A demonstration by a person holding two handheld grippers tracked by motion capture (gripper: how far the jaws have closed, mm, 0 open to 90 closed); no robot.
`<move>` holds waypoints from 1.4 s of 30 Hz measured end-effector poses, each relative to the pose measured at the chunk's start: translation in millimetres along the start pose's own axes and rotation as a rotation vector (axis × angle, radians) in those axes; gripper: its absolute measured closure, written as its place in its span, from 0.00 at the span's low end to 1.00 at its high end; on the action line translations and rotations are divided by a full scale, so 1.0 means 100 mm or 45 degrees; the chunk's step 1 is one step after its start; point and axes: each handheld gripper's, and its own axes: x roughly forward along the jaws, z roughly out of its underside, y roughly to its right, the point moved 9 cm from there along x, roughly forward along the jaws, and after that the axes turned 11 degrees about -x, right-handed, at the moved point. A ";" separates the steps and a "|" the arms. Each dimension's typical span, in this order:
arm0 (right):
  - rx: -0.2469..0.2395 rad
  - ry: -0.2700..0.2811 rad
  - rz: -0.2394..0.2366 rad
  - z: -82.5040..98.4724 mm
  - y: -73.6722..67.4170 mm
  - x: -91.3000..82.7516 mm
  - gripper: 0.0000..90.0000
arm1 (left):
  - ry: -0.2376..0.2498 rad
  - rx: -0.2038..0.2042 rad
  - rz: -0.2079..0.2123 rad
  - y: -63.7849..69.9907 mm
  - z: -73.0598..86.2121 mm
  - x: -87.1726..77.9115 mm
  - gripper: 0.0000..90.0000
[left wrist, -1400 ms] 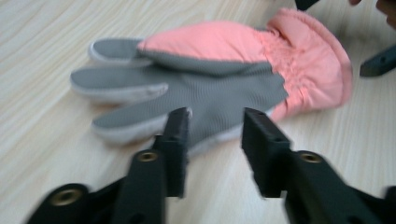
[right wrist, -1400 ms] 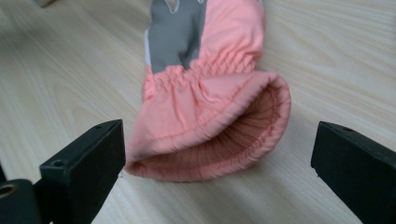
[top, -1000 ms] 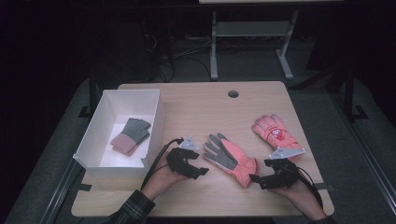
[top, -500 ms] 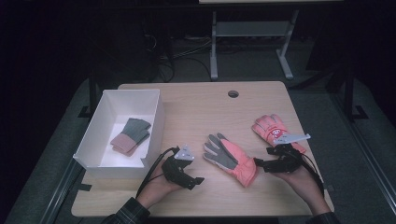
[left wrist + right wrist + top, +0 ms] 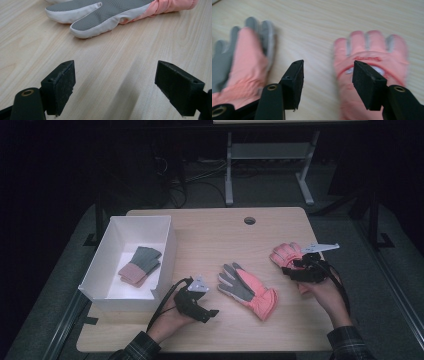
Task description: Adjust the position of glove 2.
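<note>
Left tongs [image 5: 212, 311] sit low on the worktop [image 5: 210, 235] just left of the middle glove [image 5: 248, 290], spread wide with nothing between them. Right tongs [image 5: 286, 266] hover over the second glove [image 5: 286, 253] to the right of the middle glove, half open, just been closing, gripping nothing. White box [image 5: 165, 251] stands further left, with bare wood beyond both gloves.

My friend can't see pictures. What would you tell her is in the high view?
Two pink gloves lie on a wooden table: one glove in the middle, the other glove under the right tongs. The left tongs rest open nearby, beside a white box holding folded socks.
</note>
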 end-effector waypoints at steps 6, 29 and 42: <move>0.032 -0.040 0.073 0.05 0.28 0.09 0.46 | -0.002 -0.007 -0.003 -0.02 0.00 0.00 0.18; 0.038 -0.145 0.080 0.36 0.48 0.38 0.89 | -0.053 -0.006 0.000 -0.01 0.07 0.05 0.18; 0.069 -0.106 0.002 0.30 0.53 0.23 0.95 | -0.043 -0.024 0.004 -0.03 0.06 0.04 0.18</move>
